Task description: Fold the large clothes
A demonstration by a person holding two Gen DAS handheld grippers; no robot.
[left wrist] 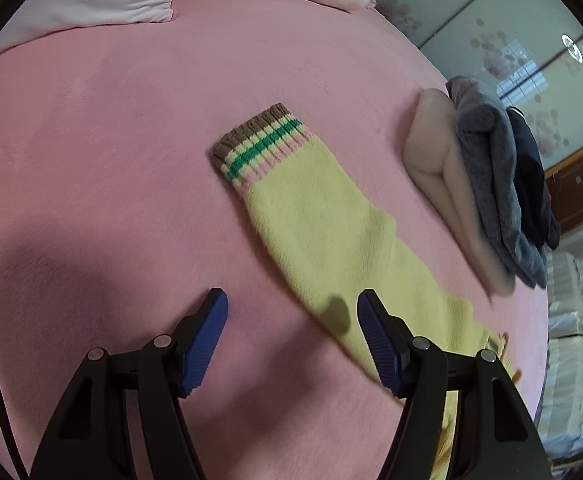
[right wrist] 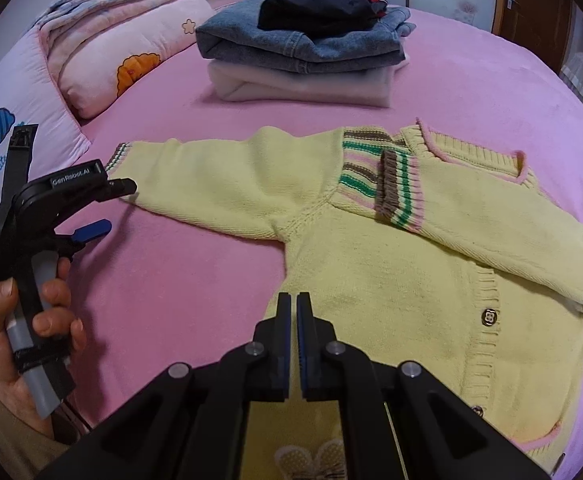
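Note:
A yellow knit cardigan (right wrist: 391,280) lies flat on the pink bed (right wrist: 171,300). Its right sleeve (right wrist: 491,224) is folded across the chest; its left sleeve (right wrist: 219,176) stretches out to the left, ending in a striped cuff (left wrist: 259,144). My left gripper (left wrist: 291,340) is open, hovering above the sleeve's lower part, holding nothing; it also shows in the right wrist view (right wrist: 107,208) near the cuff. My right gripper (right wrist: 294,300) is shut, its tips over the cardigan's left side edge; I cannot tell whether any cloth is pinched.
A stack of folded clothes (right wrist: 307,52), white, denim and dark, sits on the bed behind the cardigan, also in the left wrist view (left wrist: 491,184). Pillows and a folded quilt (right wrist: 111,40) lie at the back left. A wardrobe (left wrist: 511,40) stands beyond the bed.

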